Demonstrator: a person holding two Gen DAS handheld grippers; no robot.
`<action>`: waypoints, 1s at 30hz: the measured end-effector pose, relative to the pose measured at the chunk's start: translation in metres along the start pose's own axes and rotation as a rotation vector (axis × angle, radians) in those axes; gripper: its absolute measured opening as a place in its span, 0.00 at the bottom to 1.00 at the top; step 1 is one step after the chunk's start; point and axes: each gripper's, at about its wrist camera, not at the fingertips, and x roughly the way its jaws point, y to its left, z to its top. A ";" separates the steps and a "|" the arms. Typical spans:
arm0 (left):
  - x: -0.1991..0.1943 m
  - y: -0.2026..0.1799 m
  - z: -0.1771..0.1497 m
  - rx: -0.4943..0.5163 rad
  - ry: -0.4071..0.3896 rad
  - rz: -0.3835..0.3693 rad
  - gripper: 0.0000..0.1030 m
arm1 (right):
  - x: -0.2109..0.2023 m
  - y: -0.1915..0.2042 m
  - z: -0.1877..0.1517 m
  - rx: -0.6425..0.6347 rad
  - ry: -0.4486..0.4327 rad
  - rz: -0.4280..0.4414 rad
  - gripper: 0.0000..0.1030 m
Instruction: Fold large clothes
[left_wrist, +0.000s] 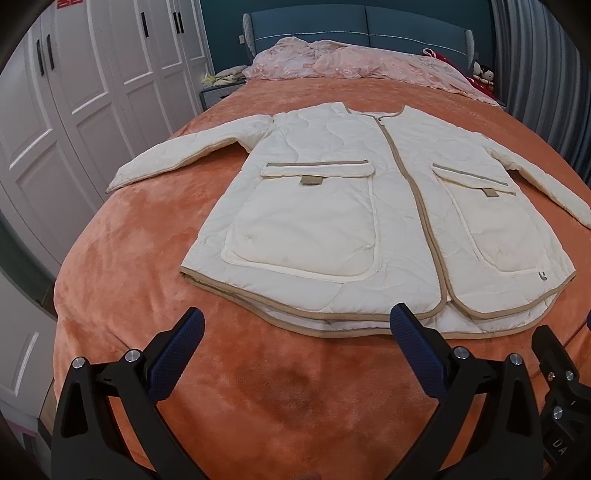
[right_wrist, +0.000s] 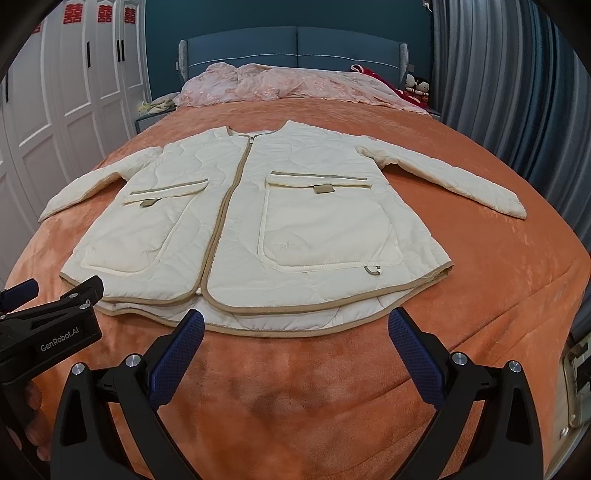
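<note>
Both grippers hover with jaws spread wide and empty — the left gripper and the right gripper just short of the hem. At 12 o'clock from each lies the cream quilted jacket, zipped, front up, sleeves spread toward 9 and 3 — flat on the orange bed, pink bedding beyond.

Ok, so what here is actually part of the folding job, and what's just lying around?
Part of the job:
- cream quilted jacket, spread flat, zipped
- orange bedspread under it
- left gripper and right gripper, both open

Lying about:
- pink quilt by the headboard
- soft toys
</note>
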 end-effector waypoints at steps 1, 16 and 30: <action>0.000 0.000 0.000 0.000 0.000 0.002 0.95 | 0.000 0.000 0.000 0.001 -0.001 0.000 0.95; 0.001 0.002 -0.004 -0.006 0.005 0.010 0.95 | -0.001 -0.001 0.000 -0.004 0.001 0.000 0.95; 0.002 0.001 -0.004 -0.011 0.008 0.004 0.95 | 0.000 0.001 -0.001 -0.004 0.001 -0.002 0.95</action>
